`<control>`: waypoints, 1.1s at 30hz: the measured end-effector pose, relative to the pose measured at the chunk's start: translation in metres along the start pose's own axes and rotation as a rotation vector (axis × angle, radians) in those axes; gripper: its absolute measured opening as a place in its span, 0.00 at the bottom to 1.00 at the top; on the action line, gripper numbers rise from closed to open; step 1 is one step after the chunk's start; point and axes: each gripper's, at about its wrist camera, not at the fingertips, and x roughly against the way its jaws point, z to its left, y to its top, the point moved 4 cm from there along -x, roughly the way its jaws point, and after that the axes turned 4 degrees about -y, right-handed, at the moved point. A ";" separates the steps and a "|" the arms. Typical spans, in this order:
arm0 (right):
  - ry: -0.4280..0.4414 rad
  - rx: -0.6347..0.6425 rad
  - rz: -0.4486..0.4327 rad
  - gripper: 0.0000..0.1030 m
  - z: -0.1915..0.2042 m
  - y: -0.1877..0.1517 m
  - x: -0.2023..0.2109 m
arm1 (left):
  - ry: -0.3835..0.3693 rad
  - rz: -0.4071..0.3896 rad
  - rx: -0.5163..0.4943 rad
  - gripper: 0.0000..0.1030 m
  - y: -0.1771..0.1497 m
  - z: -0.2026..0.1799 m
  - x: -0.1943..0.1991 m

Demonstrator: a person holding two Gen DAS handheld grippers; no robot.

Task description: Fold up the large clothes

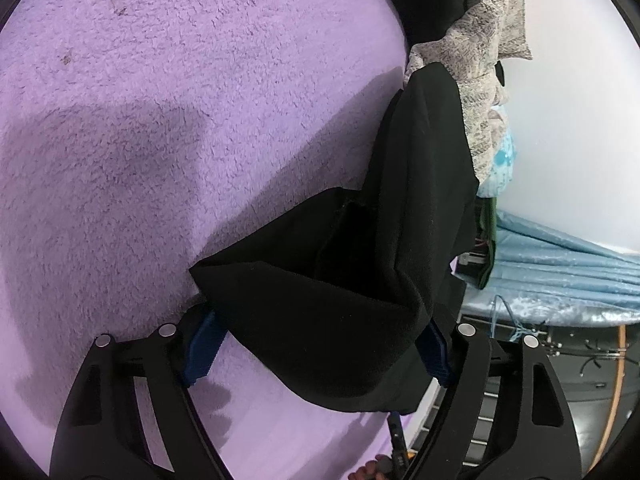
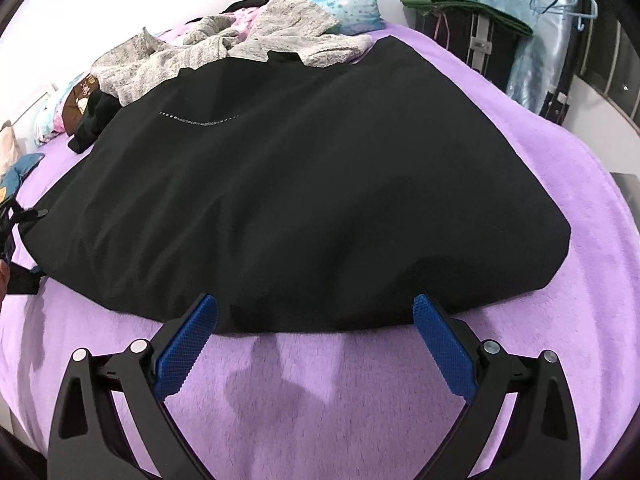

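A: What does the left wrist view add?

B: The left gripper (image 1: 320, 344), its blue pads (image 1: 202, 354) apart, with a lifted fold of the black garment (image 1: 360, 280) bunched between them. Whether it truly pinches, I cannot tell.

A: And the right?

B: The whole black garment (image 2: 288, 200) spread across the purple blanket (image 2: 580, 280), grey clothes (image 2: 240, 48) heaped at its far edge. The right gripper (image 2: 316, 316) gapes wide at the near hem, grasping nothing.

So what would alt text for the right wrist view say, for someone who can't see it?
A large black garment lies spread on a purple blanket, the open right gripper at its near hem. Grey clothes are heaped behind it.
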 end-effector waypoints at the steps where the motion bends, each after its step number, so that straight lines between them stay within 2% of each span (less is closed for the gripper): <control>1: -0.002 0.004 0.003 0.94 0.000 0.000 0.000 | 0.003 -0.004 -0.001 0.74 0.000 0.000 0.000; 5: -0.040 0.024 0.000 0.94 0.000 0.001 0.002 | 0.020 -0.024 -0.016 0.69 -0.002 -0.002 -0.001; 7: -0.074 0.031 -0.009 0.94 -0.001 0.001 0.004 | 0.043 -0.036 -0.049 0.60 -0.003 -0.005 -0.001; 9: -0.084 0.027 -0.016 0.94 -0.002 0.002 0.006 | 0.080 -0.047 -0.101 0.47 -0.004 -0.011 -0.001; 12: -0.077 0.002 -0.018 0.94 -0.005 0.004 0.007 | 0.098 -0.077 -0.148 0.35 -0.007 -0.020 0.001; 15: -0.079 -0.003 -0.031 0.94 -0.004 0.007 0.008 | 0.112 -0.096 -0.168 0.29 -0.009 -0.026 0.004; 21: -0.087 -0.015 -0.030 0.94 -0.006 0.008 0.010 | 0.131 -0.127 -0.197 0.23 -0.017 -0.039 0.013; 33: -0.081 -0.031 -0.034 0.94 -0.006 0.007 0.009 | 0.157 -0.240 -0.353 0.17 -0.051 -0.096 0.037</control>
